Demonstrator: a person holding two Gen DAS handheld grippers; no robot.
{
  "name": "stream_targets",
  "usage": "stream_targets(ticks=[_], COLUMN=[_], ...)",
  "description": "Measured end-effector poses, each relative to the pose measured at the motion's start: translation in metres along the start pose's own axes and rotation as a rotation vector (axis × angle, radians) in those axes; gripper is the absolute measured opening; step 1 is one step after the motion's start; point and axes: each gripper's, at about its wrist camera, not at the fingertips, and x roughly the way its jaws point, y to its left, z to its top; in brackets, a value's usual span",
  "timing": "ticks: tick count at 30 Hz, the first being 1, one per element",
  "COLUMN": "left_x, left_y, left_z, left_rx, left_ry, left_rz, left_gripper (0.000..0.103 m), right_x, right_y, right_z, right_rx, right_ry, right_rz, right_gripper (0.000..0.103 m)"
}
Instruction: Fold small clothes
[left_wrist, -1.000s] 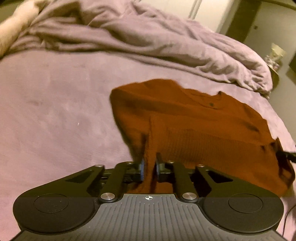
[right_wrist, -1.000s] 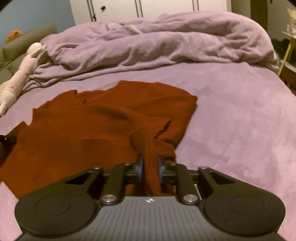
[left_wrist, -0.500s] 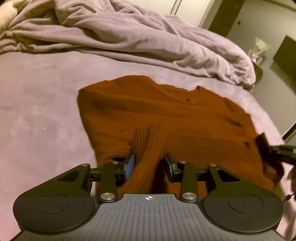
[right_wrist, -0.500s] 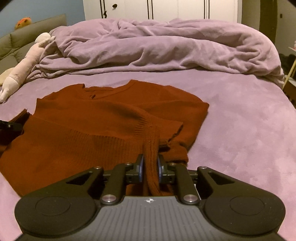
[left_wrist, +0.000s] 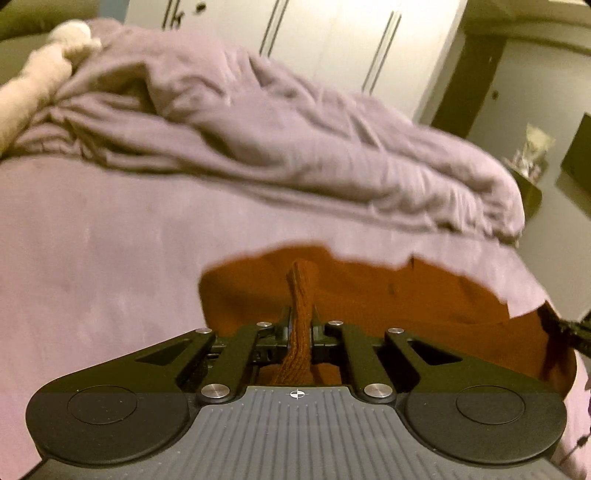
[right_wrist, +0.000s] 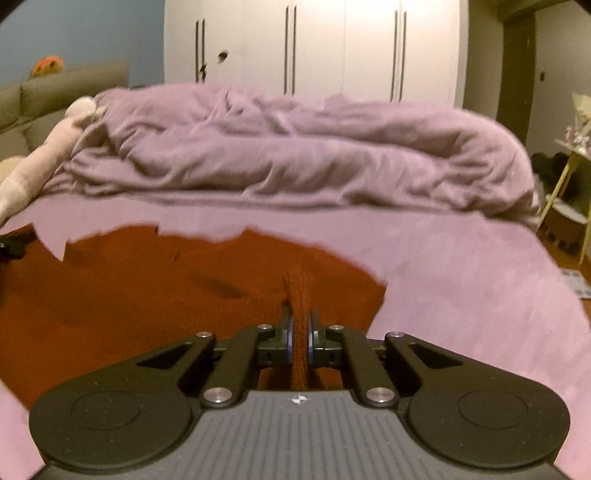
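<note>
Your left gripper (left_wrist: 300, 325) had its jaws clamped on a bunched ridge of the rust-red knit sweater (left_wrist: 424, 306), the pinched fabric standing up between the pads at the lower centre of the left wrist view. Your right gripper (right_wrist: 300, 328) was likewise squeezed tight on a narrow fold of the same sweater (right_wrist: 147, 291), the fabric running up between its blue-edged pads at the lower centre of the right wrist view. The sweater lay spread on the purple bed (left_wrist: 92, 266), filling the lower middle and lower right of the left view and the lower left and middle of the right view, with its far edge blurred. At the right edge of the left view, the dark tip of the other gripper showed beside the sweater's edge; a similar dark tip sat at the left edge of the right view. Behind the sweater, a rumpled purple duvet (right_wrist: 295, 155) stretched across the middle of both frames. A pale plush toy (right_wrist: 40, 158) lay at the duvet's left end, in the upper left of each view. White wardrobe doors (right_wrist: 314, 48) stood along the top of the frames. A grey-green sofa (right_wrist: 55, 96) with an orange toy (right_wrist: 46, 65) on its back filled the upper left of the right view, and a small light table (right_wrist: 569, 177) stood at its right edge.
</note>
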Motion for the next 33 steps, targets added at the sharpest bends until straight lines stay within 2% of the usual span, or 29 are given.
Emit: stream_targets(ticks=[3,7,11,14,17,18,21,23,26,29,30,32,33], left_x=[0.016,0.057,0.093,0.104,0.109,0.111,0.119,0.126,0.133,0.137,0.137,0.139,0.139], left_y=[-0.005,-0.004,0.007,0.014,0.014,0.013,0.008,0.002,-0.005,-0.002,0.001,0.011,0.015], left_z=[0.021,0.029,0.022,0.019,0.029,0.035,0.052,0.058,0.053,0.034,0.029,0.021,0.019], left_rx=[0.019,0.016,-0.017,-0.025,0.005,0.019,0.024,0.046,0.080,0.125,0.122,0.084,0.059], left_ry=[-0.045,-0.017,0.040,0.048,0.026,0.010,-0.036,-0.057,-0.038,0.016,0.029,0.056,0.060], left_rz=[0.059,0.121,0.161,0.176,0.196,0.204,0.227,0.239,0.206,0.199,0.200,0.204,0.207], left_gripper=[0.009,0.009,0.009,0.009,0.009,0.009,0.009,0.009,0.009,0.009,0.009,0.010,0.010], right_x=[0.022,0.064,0.108,0.132,0.139,0.142,0.155,0.165,0.170,0.149,0.142,0.132,0.130], right_y=[-0.001,0.004,0.012,0.013,0.012,0.012,0.007,0.002,-0.005,-0.020,-0.025,-0.028,-0.027], right_z=[0.022,0.034,0.028,0.022,0.033,0.039,0.062,0.074,0.076,0.055,0.048,0.035,0.030], right_rx=[0.009,0.019,-0.017,-0.034,-0.046,-0.048,-0.046,-0.024,0.055,0.119,0.123,0.098,0.076], right_ry=[-0.017,0.012,0.100,0.158,0.119,0.102,0.048,0.053,0.142,0.174,0.174,0.182,0.180], right_rz=[-0.039,-0.083,-0.113,-0.128,-0.163,-0.174,-0.246,-0.247,-0.130,-0.012,0.013,-0.006,0.004], right_gripper=[0.006,0.006,0.006,0.006,0.005,0.002,0.000,0.000,0.000,0.011,0.026,0.051,0.051])
